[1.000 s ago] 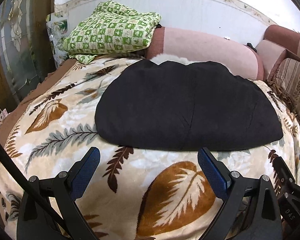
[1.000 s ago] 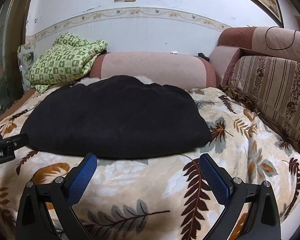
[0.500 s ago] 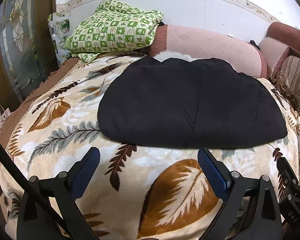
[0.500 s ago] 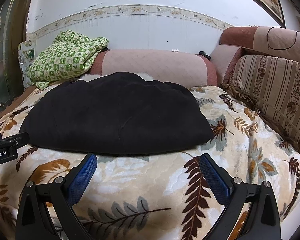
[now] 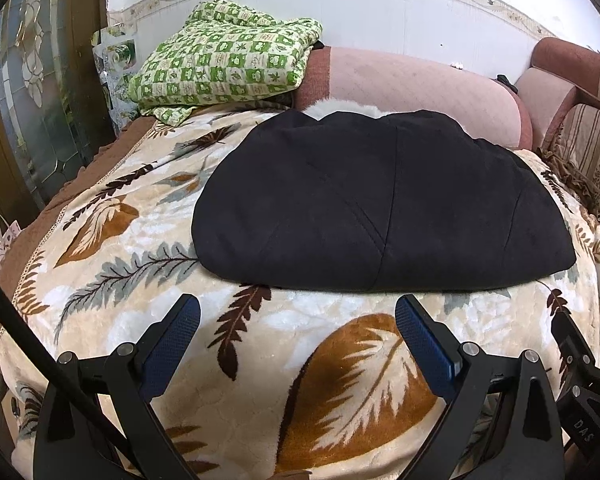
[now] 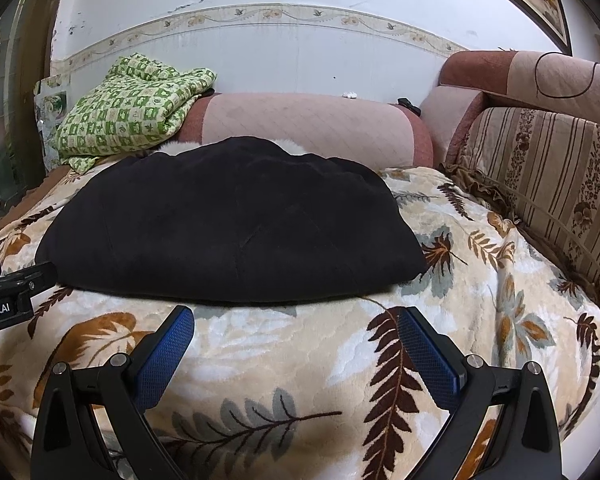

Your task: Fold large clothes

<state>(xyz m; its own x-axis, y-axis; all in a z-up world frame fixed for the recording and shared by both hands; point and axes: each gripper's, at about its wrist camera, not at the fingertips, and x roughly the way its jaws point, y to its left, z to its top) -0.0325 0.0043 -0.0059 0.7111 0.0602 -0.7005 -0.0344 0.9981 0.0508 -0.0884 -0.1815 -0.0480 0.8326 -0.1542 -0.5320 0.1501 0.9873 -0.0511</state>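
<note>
Left gripper (image 5: pixel 296 312) and right gripper (image 6: pixel 296 324) agape, empty

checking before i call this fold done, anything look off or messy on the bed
Mostly tidy. The black folded garment lies flat on the leaf-patterned fleece blanket, but a white fluffy bit pokes out at its far edge, untucked. Both the left gripper and right gripper are open, touching nothing.

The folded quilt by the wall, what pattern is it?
Green-and-cream checks with small leaf motifs on the quilt, clearest in left wrist view.
</note>
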